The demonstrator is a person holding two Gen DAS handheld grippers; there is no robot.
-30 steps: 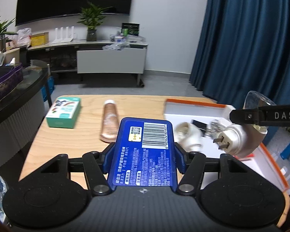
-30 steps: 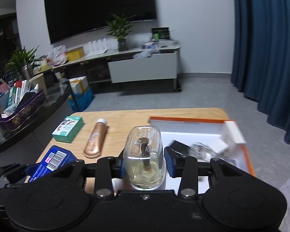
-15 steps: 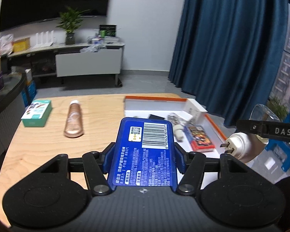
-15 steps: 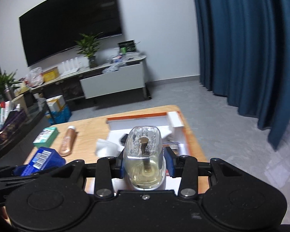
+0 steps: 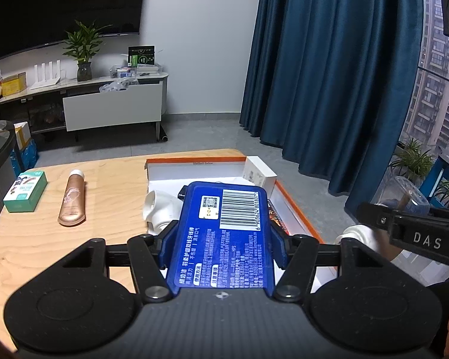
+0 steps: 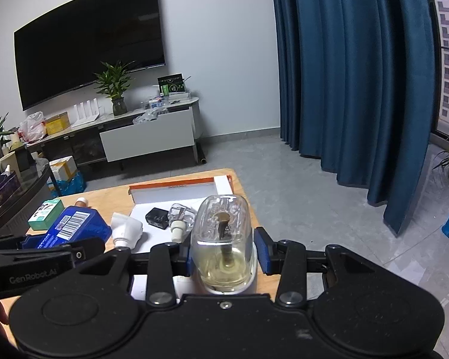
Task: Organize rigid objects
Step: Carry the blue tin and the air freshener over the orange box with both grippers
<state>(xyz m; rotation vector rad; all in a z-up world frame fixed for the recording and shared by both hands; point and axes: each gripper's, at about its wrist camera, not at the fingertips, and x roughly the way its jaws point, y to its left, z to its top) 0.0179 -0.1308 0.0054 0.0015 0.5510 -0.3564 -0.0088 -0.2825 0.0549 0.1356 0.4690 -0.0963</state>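
My left gripper (image 5: 223,239) is shut on a blue barcode box (image 5: 224,233), held above the near part of the white orange-rimmed tray (image 5: 194,159). The box also shows in the right wrist view (image 6: 71,227). My right gripper (image 6: 224,246) is shut on a clear plug-in device with yellowish liquid (image 6: 223,239), held above the tray's (image 6: 176,186) right side. It shows at the right of the left wrist view (image 5: 404,194). In the tray lie a white fitting (image 6: 125,229), a black block (image 6: 157,217) and a clear piece (image 6: 181,214).
On the wooden table (image 5: 45,239) left of the tray lie a copper tube (image 5: 71,202) and a green box (image 5: 25,191). A white box (image 5: 260,175) stands at the tray's far right corner. Blue curtains (image 5: 329,74) hang to the right. A dark counter (image 6: 12,206) is at left.
Both grippers have swung right with their loads. The tray now sits under the blue box, and the tube and green box have slid to the left of the view.
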